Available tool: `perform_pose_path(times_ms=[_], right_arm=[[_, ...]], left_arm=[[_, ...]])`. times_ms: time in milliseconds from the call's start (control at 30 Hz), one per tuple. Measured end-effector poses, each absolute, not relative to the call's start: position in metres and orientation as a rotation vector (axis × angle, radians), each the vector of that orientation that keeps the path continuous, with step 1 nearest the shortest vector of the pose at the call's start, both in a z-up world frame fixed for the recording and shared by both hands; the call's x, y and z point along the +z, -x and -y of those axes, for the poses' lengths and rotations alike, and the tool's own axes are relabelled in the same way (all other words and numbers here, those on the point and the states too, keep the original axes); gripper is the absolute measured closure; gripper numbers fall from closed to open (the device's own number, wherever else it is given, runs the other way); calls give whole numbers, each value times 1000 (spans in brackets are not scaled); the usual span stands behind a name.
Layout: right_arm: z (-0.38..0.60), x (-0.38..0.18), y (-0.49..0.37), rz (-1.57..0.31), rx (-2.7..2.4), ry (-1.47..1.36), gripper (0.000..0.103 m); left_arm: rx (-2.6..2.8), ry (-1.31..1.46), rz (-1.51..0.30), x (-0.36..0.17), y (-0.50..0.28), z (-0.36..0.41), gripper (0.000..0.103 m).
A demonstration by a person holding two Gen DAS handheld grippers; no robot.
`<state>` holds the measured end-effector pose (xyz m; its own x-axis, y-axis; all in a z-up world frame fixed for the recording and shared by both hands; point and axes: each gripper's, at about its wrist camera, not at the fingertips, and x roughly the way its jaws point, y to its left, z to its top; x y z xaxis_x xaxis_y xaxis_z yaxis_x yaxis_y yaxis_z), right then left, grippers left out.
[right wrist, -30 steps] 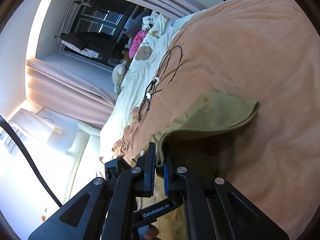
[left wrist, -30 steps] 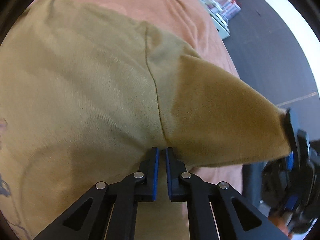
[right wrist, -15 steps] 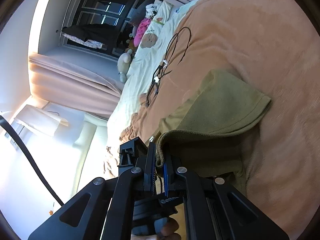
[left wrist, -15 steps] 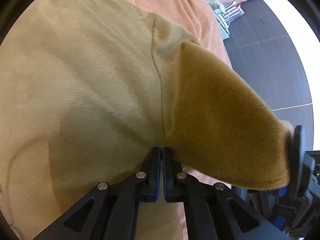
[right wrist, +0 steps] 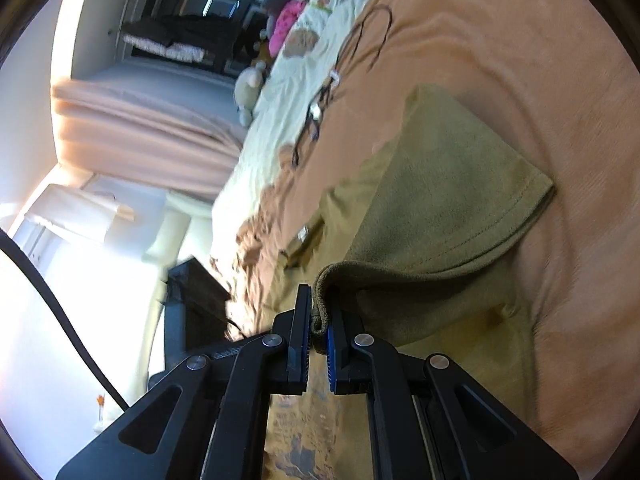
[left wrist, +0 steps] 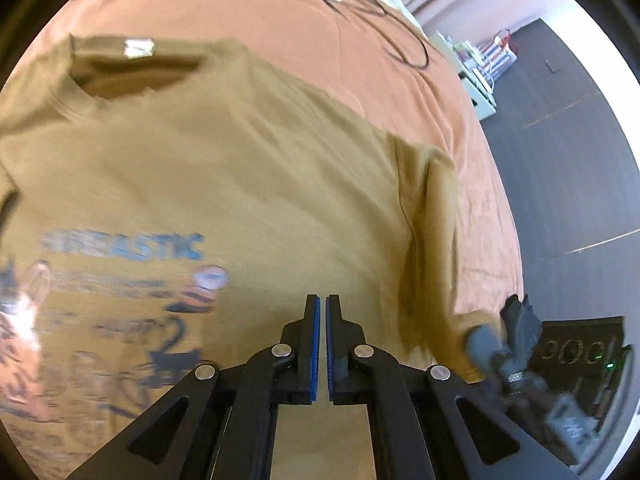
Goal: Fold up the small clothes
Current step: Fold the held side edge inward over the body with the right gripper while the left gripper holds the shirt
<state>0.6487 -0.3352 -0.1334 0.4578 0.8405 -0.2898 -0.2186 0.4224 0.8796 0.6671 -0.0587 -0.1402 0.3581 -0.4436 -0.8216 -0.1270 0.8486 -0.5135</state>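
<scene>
A tan T-shirt (left wrist: pixel 224 168) with a blue and orange print lies face up on the orange bedspread (left wrist: pixel 360 40), collar at the top left. My left gripper (left wrist: pixel 322 312) is shut with nothing between its pads, raised above the shirt's right side. My right gripper (right wrist: pixel 318 320) is shut on the shirt's hem (right wrist: pixel 320 308); the shirt's sleeve (right wrist: pixel 460 200) lies folded over beyond it. The right gripper also shows blurred in the left wrist view (left wrist: pixel 504 344) at the shirt's lower right edge.
Black cables (left wrist: pixel 360 0) lie on the bedspread beyond the collar. The bed's right edge drops to a dark floor (left wrist: pixel 560 140) with a small white shelf unit (left wrist: pixel 480 80). Stuffed toys (right wrist: pixel 288 24) and pale bedding (right wrist: pixel 280 120) lie toward the headboard.
My left gripper has let go of the shirt by the sleeve seam and pulled back and up, so the printed front now shows. The right gripper still holds the hem and has lowered.
</scene>
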Motion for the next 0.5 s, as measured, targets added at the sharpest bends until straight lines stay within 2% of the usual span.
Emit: perform_pose_path(times_ms=[167, 200, 233, 267, 300, 333, 500], right_arm=[[327, -141, -661, -969, 712, -816, 97], [328, -142, -662, -981, 700, -808, 91], [331, -142, -662, -980, 693, -807, 73], [334, -141, -662, -973, 689, -810, 60], [338, -139, -660, -960, 684, -815, 34], [344, -137, -656, -936, 677, -821, 27], [371, -129, -640, -864, 677, -858, 27]], left_arm=[[-179, 526, -1186, -124, -668, 48, 102], [-174, 517, -1183, -122, -666, 48, 102], [-173, 513, -1183, -120, -664, 46, 102], [-174, 507, -1183, -118, -664, 46, 102], [-177, 504, -1184, -116, -664, 47, 102], [-182, 500, -1185, -115, -665, 51, 102], [-216, 464, -1176, -104, -668, 66, 102]])
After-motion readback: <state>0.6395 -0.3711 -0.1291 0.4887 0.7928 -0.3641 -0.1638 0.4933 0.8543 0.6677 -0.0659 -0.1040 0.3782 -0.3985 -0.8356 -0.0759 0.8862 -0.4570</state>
